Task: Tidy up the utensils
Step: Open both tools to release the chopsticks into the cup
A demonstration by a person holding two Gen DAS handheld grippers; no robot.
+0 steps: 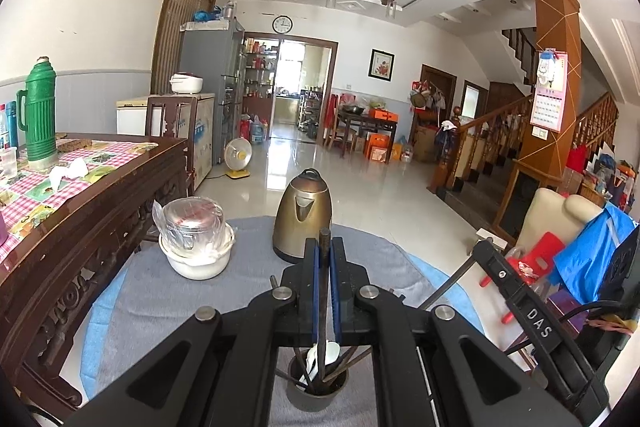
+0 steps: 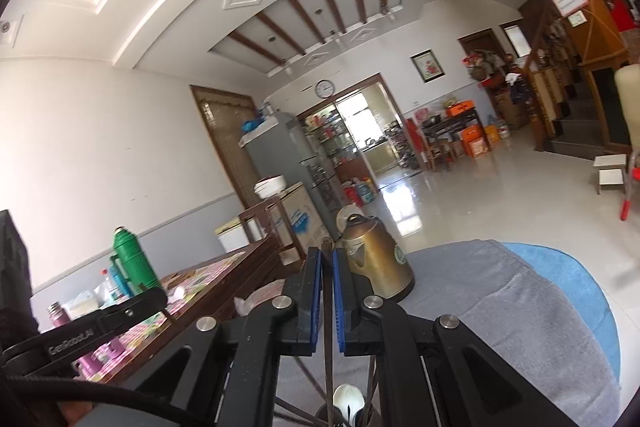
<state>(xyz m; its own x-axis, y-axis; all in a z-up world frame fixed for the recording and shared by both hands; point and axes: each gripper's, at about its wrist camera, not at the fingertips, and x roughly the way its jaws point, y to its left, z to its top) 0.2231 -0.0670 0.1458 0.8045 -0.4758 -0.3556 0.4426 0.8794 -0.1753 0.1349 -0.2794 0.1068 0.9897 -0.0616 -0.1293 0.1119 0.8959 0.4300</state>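
Nearest, a dark cup [image 1: 316, 393] sits on the grey cloth [image 1: 160, 307], crammed with chopsticks and a white spoon [image 1: 326, 355]. The left gripper [image 1: 325, 255] pinches one dark chopstick [image 1: 323, 291] upright, its lower end in the cup. The right gripper [image 2: 327, 267] is nearly closed on a thin chopstick [image 2: 328, 355] over the same cup. Only the left view shows the wrapped pot in a white bowl [image 1: 196, 259]. Beyond stands the kettle [image 1: 304, 215] near the cloth's far edge, then open floor [image 1: 360, 183].
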